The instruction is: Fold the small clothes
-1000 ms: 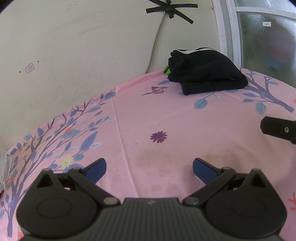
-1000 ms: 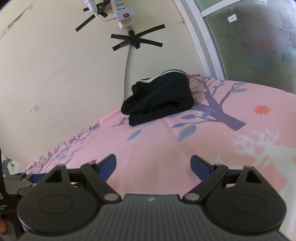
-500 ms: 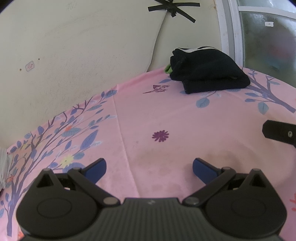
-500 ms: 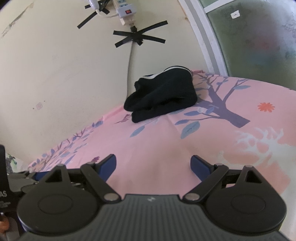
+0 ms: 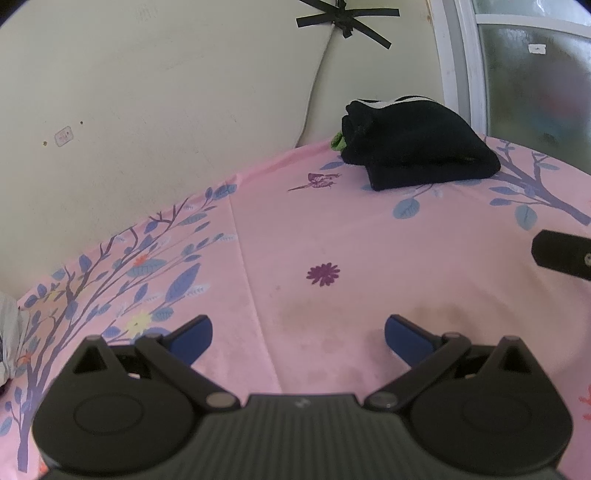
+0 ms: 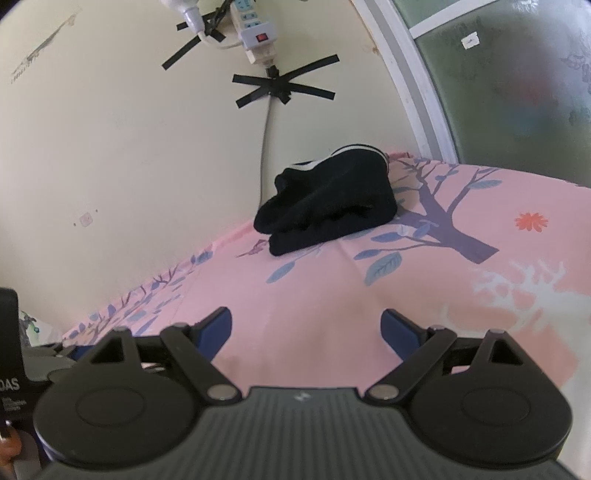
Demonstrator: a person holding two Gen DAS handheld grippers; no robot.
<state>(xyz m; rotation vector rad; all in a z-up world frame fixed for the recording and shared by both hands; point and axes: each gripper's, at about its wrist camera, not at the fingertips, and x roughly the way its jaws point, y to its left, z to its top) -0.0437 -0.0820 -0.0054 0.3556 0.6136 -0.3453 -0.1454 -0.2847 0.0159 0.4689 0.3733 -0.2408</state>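
Observation:
A folded black garment (image 5: 417, 147) with a white trim lies at the far side of the pink flowered cloth (image 5: 332, 229), close to the wall; it also shows in the right wrist view as the black garment (image 6: 328, 206). A bit of green peeks out at its left edge. My left gripper (image 5: 298, 334) is open over bare cloth, well short of the garment. My right gripper (image 6: 306, 328) is open too, nothing between its blue fingers, also short of the garment. The right gripper's black side shows at the left wrist view's right edge.
A cream wall (image 5: 147, 92) with a cable taped by black crosses (image 6: 284, 86) and a power strip (image 6: 255, 35) stands behind the table. A frosted window (image 6: 517, 74) is at the right. Grey fabric (image 5: 9, 332) lies at the cloth's left edge.
Both grippers have drawn back slightly and tilted up: the garment sits a little farther and lower in both views, and more wall shows. Both stay open.

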